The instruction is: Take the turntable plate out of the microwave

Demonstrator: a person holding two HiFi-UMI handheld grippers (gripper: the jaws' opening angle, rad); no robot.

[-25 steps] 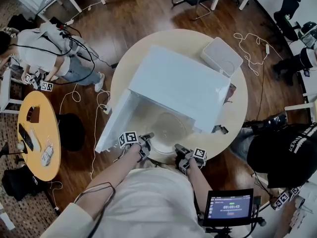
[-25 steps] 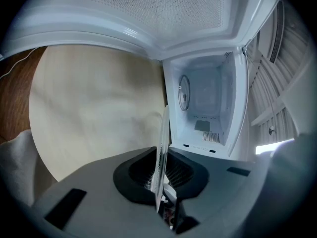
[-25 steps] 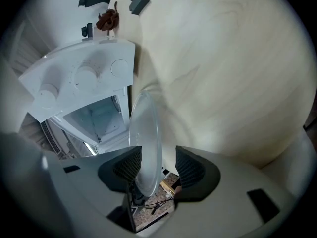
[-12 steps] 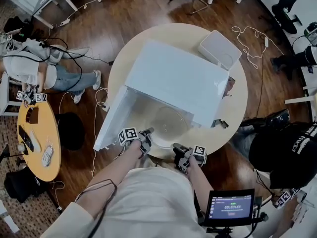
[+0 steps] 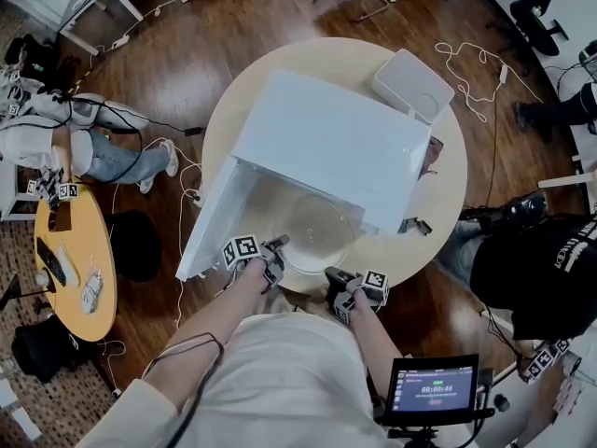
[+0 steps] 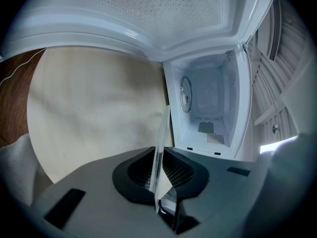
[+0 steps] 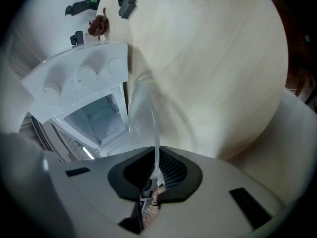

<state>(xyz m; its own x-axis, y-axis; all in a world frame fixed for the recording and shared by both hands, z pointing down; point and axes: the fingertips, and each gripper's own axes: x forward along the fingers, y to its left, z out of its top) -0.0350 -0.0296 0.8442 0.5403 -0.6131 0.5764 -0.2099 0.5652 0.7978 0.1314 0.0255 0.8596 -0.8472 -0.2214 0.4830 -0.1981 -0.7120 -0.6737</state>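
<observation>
One white microwave [image 5: 326, 147] stands on one round table [image 5: 448, 203], its door [image 5: 210, 231] swung wide at frame left. One glass turntable plate [image 5: 319, 231] lies at the cavity's open mouth, low centre. There are two grippers: the left gripper [image 5: 278, 245] pinches the plate's rim, and the right gripper [image 5: 332, 274] has just been closing onto that same rim. The table's near edge lies just below them.

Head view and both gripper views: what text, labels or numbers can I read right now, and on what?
None reads clearly.
Screen: timer digits, too small to read.
Dark top of the person at right: white lettering, blurred.
Microwave front sill: thin line of print, too small to read.
Glass plate: no print seen.
</observation>
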